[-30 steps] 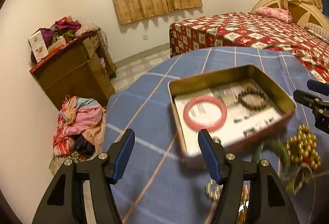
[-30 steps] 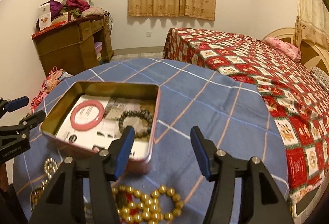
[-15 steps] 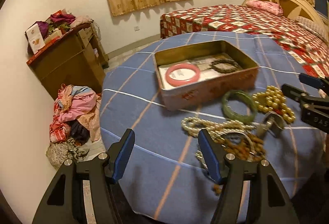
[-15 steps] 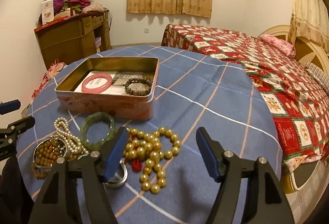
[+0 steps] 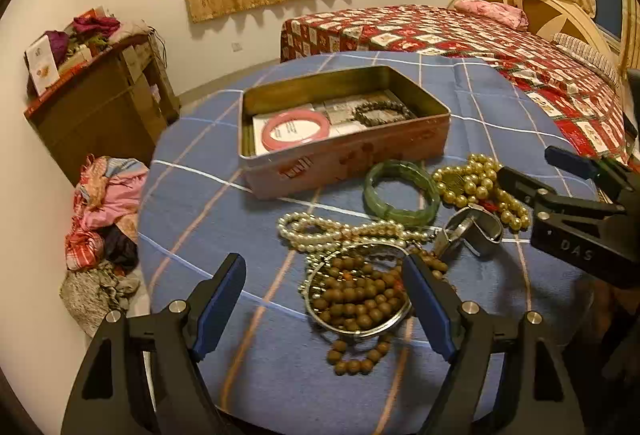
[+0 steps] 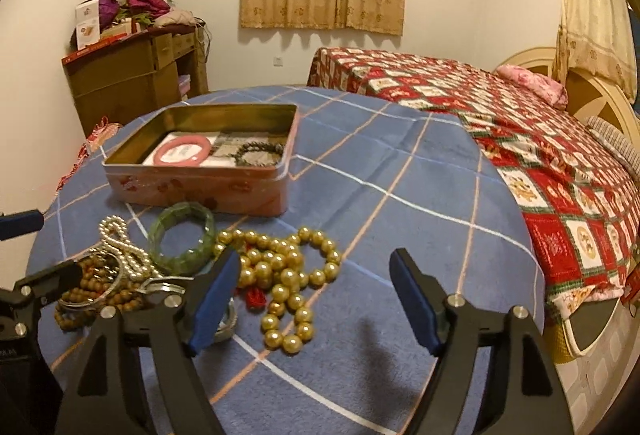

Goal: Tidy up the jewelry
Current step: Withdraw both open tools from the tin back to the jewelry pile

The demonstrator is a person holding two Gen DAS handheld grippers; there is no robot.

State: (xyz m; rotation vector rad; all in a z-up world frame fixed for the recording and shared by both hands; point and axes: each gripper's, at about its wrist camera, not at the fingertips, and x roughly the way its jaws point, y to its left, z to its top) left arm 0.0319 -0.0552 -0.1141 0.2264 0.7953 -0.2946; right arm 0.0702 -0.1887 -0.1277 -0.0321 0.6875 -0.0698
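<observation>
A round table (image 6: pixel 400 171) covered in a blue checked cloth is seen from above the right gripper (image 6: pixel 314 299), whose blue-padded jaws have just been opening and stand apart with nothing held between them. An open tin (image 6: pixel 200 187) is set toward the far left of the table; a pink bangle (image 6: pixel 182 151) and a dark beaded bracelet (image 6: pixel 258 153) lie inside it. Just in front of the tin a green bangle (image 6: pixel 182 237) is laid, with a white pearl strand (image 6: pixel 120 247) to its left and gold beads (image 6: pixel 284 275) to its right. Brown wooden beads (image 6: pixel 90 295) are heaped at the left edge, where part of the left gripper (image 6: pixel 36 255) shows.
</observation>
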